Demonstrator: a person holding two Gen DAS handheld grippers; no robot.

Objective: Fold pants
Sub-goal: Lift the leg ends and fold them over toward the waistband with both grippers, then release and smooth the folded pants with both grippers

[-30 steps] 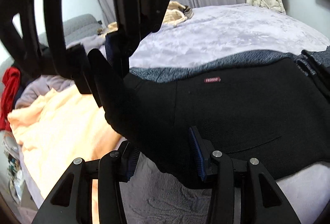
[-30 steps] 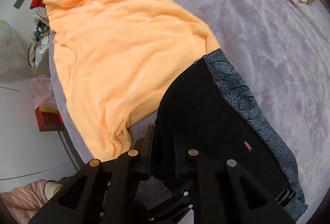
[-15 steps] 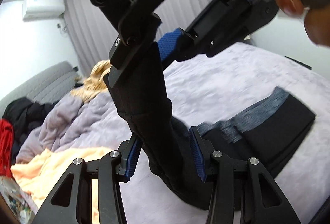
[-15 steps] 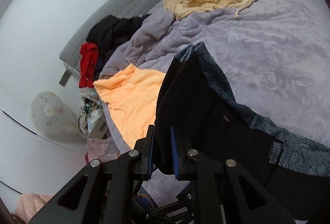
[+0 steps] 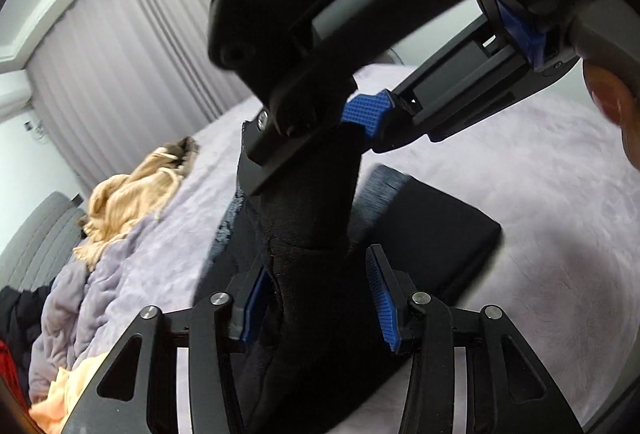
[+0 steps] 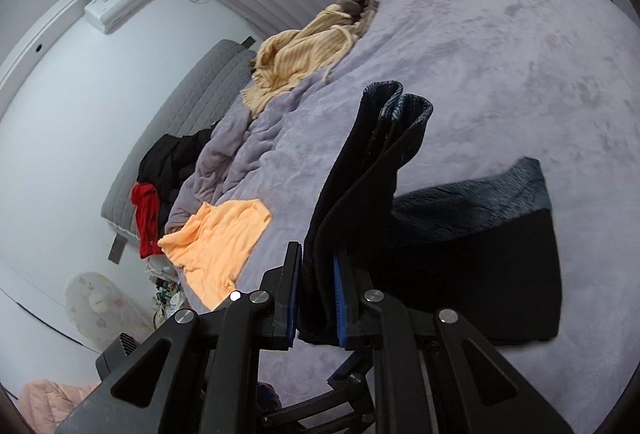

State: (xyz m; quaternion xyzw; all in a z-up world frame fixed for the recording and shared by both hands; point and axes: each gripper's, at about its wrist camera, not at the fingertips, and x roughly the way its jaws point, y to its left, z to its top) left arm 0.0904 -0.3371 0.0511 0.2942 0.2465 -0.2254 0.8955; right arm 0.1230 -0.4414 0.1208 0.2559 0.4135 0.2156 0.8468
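The black pants (image 6: 480, 274), with a grey patterned lining, lie partly folded on the purple bed (image 6: 520, 54). One end is lifted off the bed, and both grippers hold it. My right gripper (image 6: 316, 294) is shut on the raised fold, which stands up between its blue pads. My left gripper (image 5: 316, 298) is shut on the same raised strip of pants (image 5: 308, 218), lower down. In the left wrist view the right gripper (image 5: 316, 130) clamps the fabric just above, with a hand (image 5: 608, 94) behind it. The flat part of the pants (image 5: 432, 234) rests beyond on the blanket.
A beige striped sweater (image 6: 304, 50) lies at the far side of the bed. An orange cloth (image 6: 220, 242) sits by the near left edge. Red and black clothes (image 6: 148, 214) pile against the grey headboard (image 6: 192, 114). A fan (image 6: 100, 306) stands on the floor.
Both grippers rose and swung across the bed with the pants end, away from the orange cloth. Both views rolled, and the pants end now stands up over the flat part.
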